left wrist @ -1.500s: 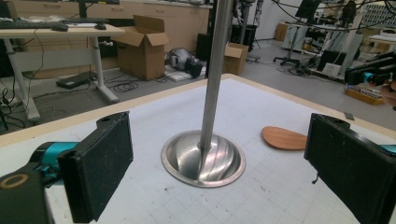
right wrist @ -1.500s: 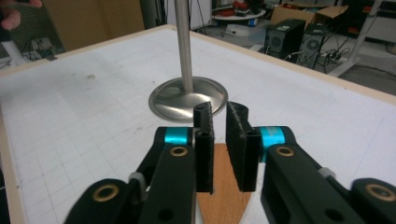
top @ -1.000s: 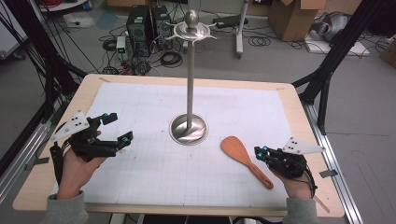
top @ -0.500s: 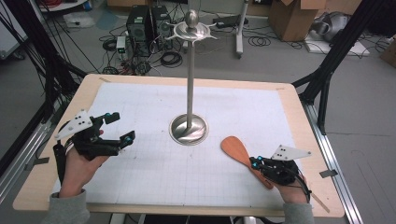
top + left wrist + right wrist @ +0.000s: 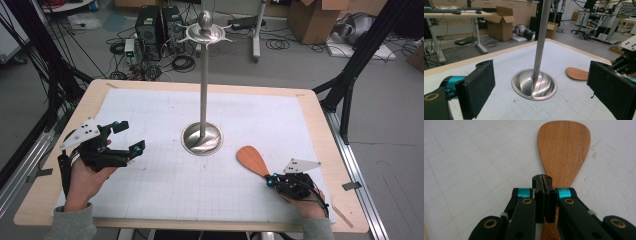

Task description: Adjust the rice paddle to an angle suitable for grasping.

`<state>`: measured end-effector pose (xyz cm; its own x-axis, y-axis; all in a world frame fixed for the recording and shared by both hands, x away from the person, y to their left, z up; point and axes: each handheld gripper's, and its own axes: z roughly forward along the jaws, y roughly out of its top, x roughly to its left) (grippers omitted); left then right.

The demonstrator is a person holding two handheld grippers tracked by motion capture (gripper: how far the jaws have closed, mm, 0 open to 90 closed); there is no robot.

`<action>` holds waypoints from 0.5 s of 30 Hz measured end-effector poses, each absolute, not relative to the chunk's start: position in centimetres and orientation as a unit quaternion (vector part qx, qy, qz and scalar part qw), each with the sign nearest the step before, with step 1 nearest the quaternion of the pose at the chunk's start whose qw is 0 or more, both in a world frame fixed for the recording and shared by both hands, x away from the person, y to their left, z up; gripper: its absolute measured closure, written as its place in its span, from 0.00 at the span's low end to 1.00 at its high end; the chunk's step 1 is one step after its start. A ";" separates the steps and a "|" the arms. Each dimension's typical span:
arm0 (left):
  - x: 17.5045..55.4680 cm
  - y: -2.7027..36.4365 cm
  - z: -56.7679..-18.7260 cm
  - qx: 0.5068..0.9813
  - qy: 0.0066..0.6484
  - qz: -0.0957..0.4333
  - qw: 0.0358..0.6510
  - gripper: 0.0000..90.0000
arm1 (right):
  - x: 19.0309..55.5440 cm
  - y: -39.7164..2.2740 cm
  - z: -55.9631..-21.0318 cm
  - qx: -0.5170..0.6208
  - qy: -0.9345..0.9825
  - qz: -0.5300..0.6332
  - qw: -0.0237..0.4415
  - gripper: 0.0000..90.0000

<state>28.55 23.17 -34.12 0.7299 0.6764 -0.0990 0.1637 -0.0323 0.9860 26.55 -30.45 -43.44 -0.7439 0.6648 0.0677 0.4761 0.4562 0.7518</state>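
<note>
A person sits at a pale wooden table (image 5: 320,125) covered by a white gridded mat (image 5: 150,190), holding 1 pair of black tongs in each hand.

The right tongs (image 5: 270,181) are low over the mat, with the thin handle of a flat, reddish-brown wooden spatula (image 5: 253,160) beneath them. In the right gripper view the right tongs (image 5: 545,182) are clenched, their 2 pads pressed together with nothing visible between them. The spatula (image 5: 564,147) lies flat on the mat, its broad rounded blade stretching away beyond the tips and its handle running under them.

The left tongs (image 5: 131,136) hover above the mat, well apart from the spatula, with the jaws spread wide and nothing in them. Ahead of the left tongs (image 5: 541,82) in their own view stands a tall polished steel utensil stand (image 5: 535,85), a slim pole rising from a round dished base. The spatula (image 5: 577,73) lies on the far side of that base.

The work looks to be at an early stage: the spatula is not yet gripped or lifted. Still left, probably, is to open the right tongs, take the handle and raise it, perhaps towards the stand.
</note>
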 end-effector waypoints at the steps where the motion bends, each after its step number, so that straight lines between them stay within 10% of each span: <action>1: 28.6 23.2 -34.1 0.689 0.305 0.205 0.625 0.09 | 26.6 -30.4 -43.5 0.336 0.847 0.396 0.116 1.00; 15: 28.6 23.3 -34.2 0.689 0.308 0.204 0.624 0.09 | 26.9 -30.6 -44.1 0.341 0.856 0.375 0.100 1.00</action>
<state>28.58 23.29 -34.22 0.7270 0.6787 -0.1043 0.1707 -0.0315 0.9848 26.87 -30.59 -44.05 -0.7468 0.6597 0.0841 0.5094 0.4861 0.7101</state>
